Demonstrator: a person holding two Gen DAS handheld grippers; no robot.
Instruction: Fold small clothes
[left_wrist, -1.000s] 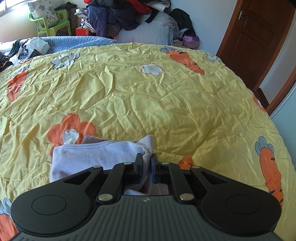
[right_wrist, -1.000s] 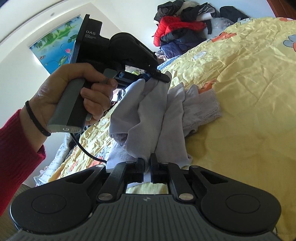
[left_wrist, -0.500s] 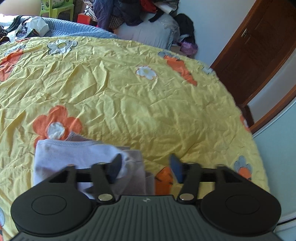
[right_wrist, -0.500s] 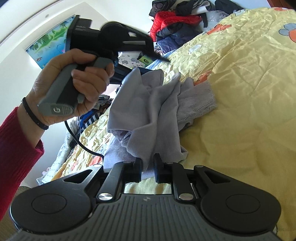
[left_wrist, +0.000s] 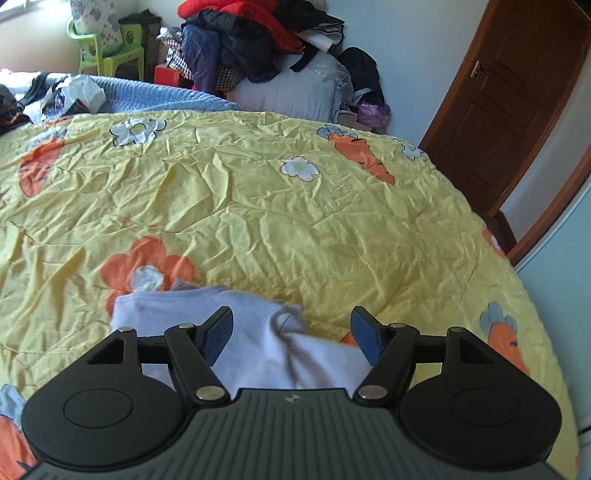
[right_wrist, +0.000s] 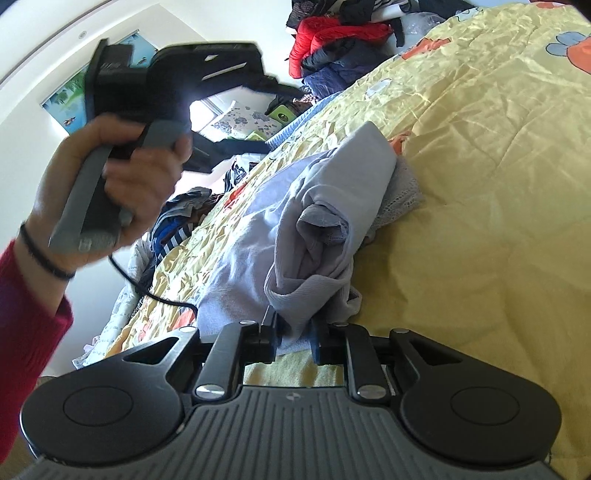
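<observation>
Here the pale lilac garment (left_wrist: 255, 332) lies bunched on the yellow quilt (left_wrist: 295, 229) with its orange flowers and carrots, one edge beside an orange flower print. The left gripper (left_wrist: 291, 328) hangs just above the cloth with its jaws spread wide, having just opened, and nothing is pinched between them. In the right wrist view the person's left hand (right_wrist: 118, 192), in a red sleeve (right_wrist: 26, 350), grips the handle of that tool above the bed. The right gripper (right_wrist: 295, 338) has its jaws slightly parted, having just eased open, with a fold of the garment between them; whether the pads press on it cannot be told. A heap of clothes (left_wrist: 251, 40) sits beyond the bed, near a brown door (left_wrist: 517, 107).
</observation>
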